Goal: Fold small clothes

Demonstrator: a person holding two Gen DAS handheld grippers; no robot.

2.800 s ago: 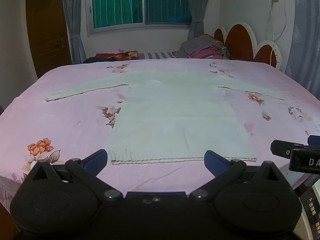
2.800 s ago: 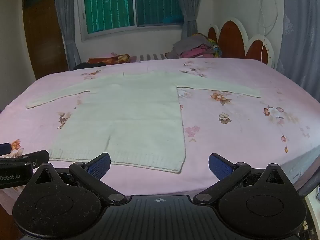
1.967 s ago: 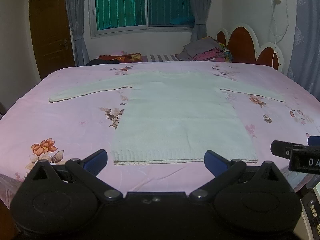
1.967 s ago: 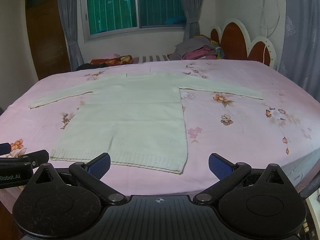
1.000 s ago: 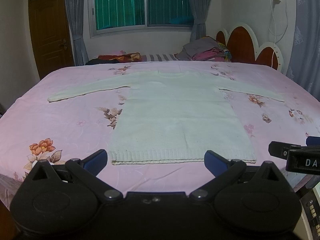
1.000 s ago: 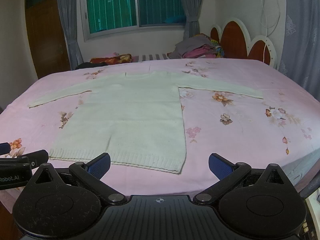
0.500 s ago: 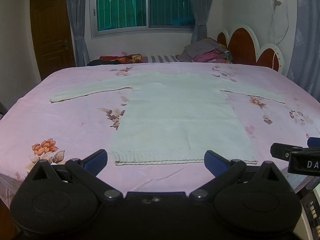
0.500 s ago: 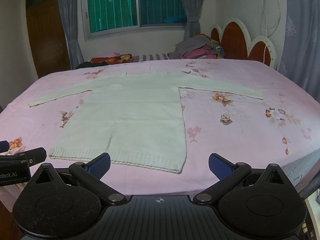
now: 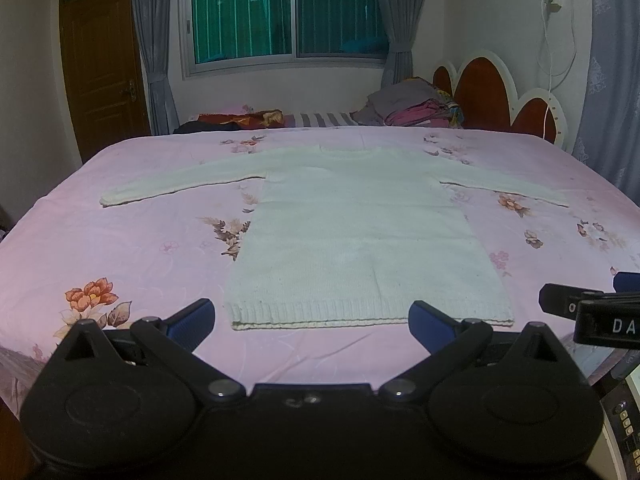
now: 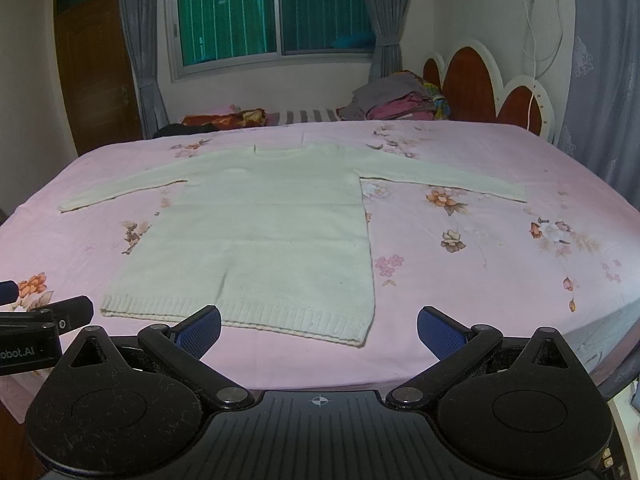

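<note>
A small cream knit sweater [image 9: 352, 232] lies flat on the pink floral bedsheet [image 9: 132, 240], both sleeves spread out, hem toward me. It also shows in the right wrist view [image 10: 264, 236]. My left gripper [image 9: 312, 320] is open and empty, hovering just short of the hem. My right gripper [image 10: 320, 328] is open and empty, near the hem's right corner. Each gripper's tip shows at the edge of the other's view.
A pile of folded clothes [image 9: 416, 108] and dark bedding [image 9: 240, 118] lie at the bed's far side by the scalloped headboard [image 9: 500, 100]. A window, curtains and a wooden door [image 9: 104, 68] stand behind. The bed's front edge is right below the grippers.
Almost nothing has changed; both grippers stay open above the hem with only slight drift of the views.
</note>
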